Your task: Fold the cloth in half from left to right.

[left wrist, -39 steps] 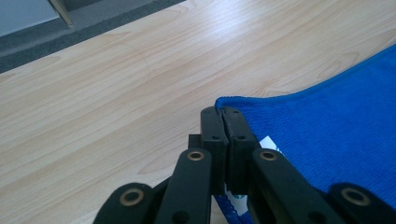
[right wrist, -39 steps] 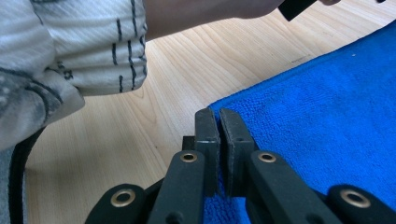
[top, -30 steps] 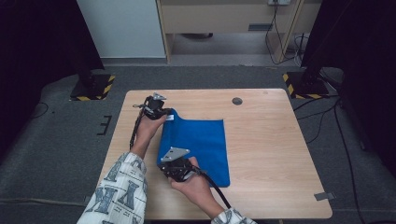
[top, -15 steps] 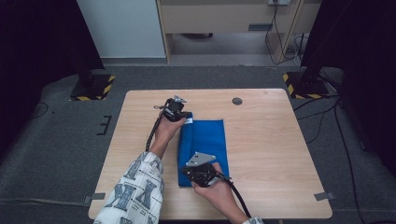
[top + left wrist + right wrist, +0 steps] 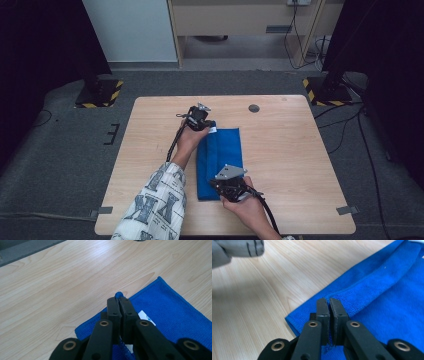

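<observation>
Cloth [image 5: 220,162]: blue, folded on table [image 5: 300,150] | left tool [image 5: 202,120]: clamped on far corner | right tool [image 5: 229,186]: clamped on near edge

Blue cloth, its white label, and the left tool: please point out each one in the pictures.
blue cloth [image 5: 227,150], high view, on its flat middle
white label [image 5: 147,318], left gripper view, on the tag's middle
left tool [image 5: 120,299], left gripper view, between its closed tips

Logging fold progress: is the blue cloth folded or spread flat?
Partly folded: the blue cloth has its left edge doubled over, both jaw pairs pinching that layer.
</observation>
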`<state>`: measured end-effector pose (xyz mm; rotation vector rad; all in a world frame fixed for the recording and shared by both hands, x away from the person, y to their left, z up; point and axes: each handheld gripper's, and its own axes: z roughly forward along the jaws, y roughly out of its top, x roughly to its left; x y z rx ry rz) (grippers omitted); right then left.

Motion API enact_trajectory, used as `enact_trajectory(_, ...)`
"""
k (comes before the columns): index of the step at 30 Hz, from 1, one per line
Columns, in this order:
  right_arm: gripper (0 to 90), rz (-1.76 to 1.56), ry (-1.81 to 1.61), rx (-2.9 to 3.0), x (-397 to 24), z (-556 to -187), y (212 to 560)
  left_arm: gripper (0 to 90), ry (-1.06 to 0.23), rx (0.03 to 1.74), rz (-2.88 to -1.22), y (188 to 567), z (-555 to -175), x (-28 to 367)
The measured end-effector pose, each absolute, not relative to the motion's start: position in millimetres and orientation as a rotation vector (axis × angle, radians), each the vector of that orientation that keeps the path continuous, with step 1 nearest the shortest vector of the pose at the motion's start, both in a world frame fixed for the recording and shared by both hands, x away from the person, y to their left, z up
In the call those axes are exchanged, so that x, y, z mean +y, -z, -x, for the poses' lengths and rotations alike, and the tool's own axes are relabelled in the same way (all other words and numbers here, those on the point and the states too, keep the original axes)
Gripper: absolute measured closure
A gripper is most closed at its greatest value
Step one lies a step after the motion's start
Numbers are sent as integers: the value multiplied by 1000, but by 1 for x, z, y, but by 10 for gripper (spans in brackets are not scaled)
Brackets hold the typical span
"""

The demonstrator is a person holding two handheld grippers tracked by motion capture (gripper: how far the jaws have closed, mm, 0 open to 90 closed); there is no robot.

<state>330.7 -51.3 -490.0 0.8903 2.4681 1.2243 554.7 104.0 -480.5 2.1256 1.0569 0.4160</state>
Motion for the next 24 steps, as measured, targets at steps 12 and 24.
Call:
enact_trajectory(12, 871, -917, -1213, 2465, -66, -327, 495, 876, -393, 1022, -2130, 481, -552, 82)
enact_trajectory(24, 870, -948, -1203, 2447, -83, -328, 497, 874, -389, 1008, -2138, 485, -551, 60)
